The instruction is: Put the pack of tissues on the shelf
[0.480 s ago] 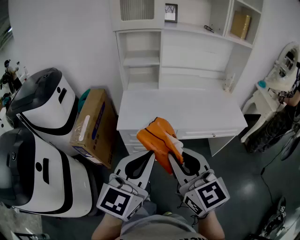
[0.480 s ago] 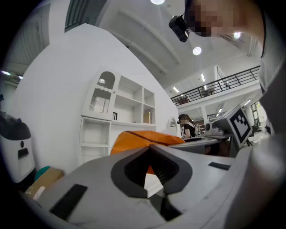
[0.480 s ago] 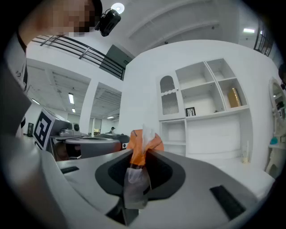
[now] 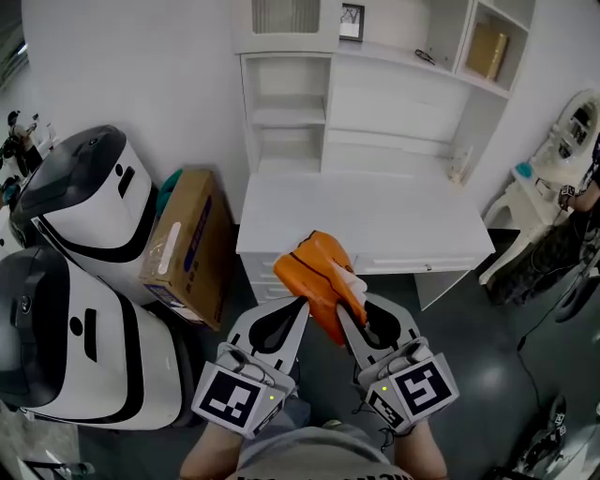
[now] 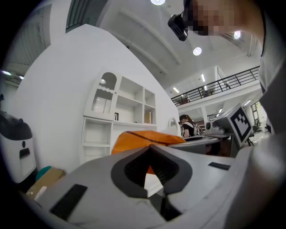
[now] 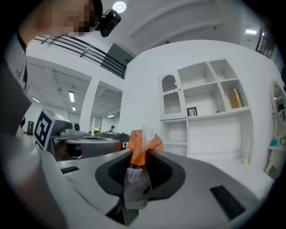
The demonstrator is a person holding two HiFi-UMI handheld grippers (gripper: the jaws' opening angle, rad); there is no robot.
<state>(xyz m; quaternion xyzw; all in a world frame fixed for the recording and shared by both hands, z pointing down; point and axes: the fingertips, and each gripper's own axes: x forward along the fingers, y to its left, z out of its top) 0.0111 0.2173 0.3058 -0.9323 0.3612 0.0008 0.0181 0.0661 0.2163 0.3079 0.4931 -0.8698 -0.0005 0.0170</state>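
An orange pack of tissues [image 4: 317,270] hangs in the air in front of the white desk [image 4: 375,225]. My right gripper [image 4: 347,311] is shut on the pack's near end, where clear wrapping bunches between its jaws [image 6: 134,167]. The pack [image 6: 142,139] stands up past the jaw tips in the right gripper view. My left gripper [image 4: 298,307] is shut with nothing between its jaws, its tip close beside the pack's left side. In the left gripper view the pack [image 5: 143,137] shows just beyond that gripper [image 5: 149,146]. The white shelf unit [image 4: 291,112] stands at the back of the desk.
A cardboard box [image 4: 183,248] leans at the desk's left. Two white and black machines [image 4: 84,202] [image 4: 66,347] stand further left. A white chair [image 4: 525,206] is on the right. A brown box [image 4: 487,52] and a small frame [image 4: 352,21] sit on upper shelves.
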